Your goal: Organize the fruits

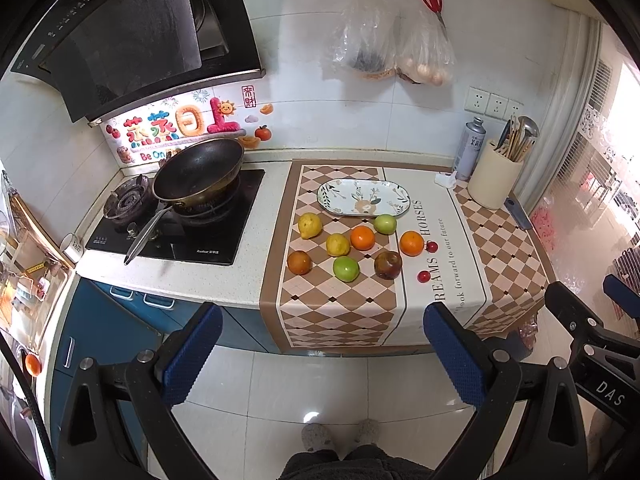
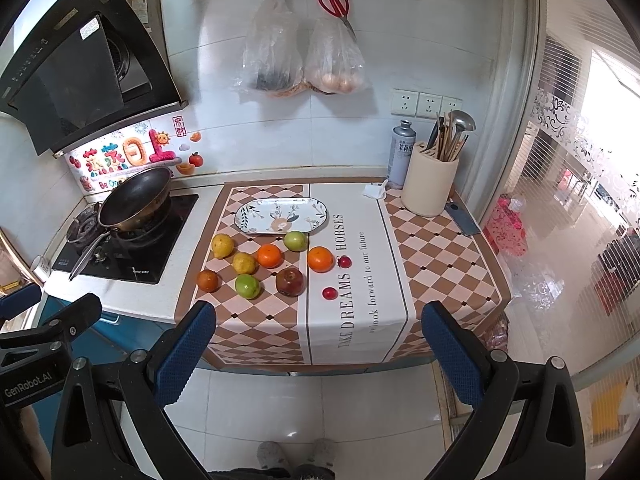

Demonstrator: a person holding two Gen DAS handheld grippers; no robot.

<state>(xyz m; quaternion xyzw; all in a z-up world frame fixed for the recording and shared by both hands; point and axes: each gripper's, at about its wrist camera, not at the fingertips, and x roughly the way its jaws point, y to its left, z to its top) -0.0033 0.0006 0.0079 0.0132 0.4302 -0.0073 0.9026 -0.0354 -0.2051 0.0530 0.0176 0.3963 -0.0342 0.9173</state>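
Several fruits lie loose on the checked cloth point(image 1: 340, 312) in front of an empty oval floral plate point(image 1: 363, 197), which also shows in the right wrist view point(image 2: 281, 215). There are two yellow lemons point(image 1: 309, 225), two oranges point(image 1: 362, 237), two green apples point(image 1: 346, 268), a dark red apple point(image 1: 388, 265), a brownish orange fruit point(image 1: 299, 262) and two small red cherries point(image 1: 423, 276). My left gripper point(image 1: 322, 356) is open and empty, held back over the floor before the counter. My right gripper point(image 2: 318, 356) is likewise open and empty.
A black wok point(image 1: 198, 172) sits on the gas hob at the left. A spray can point(image 1: 469, 148), a cream utensil holder point(image 1: 495, 178) and a cleaver point(image 2: 462, 218) stand at the back right. Bags and red scissors point(image 2: 334, 2) hang on the wall.
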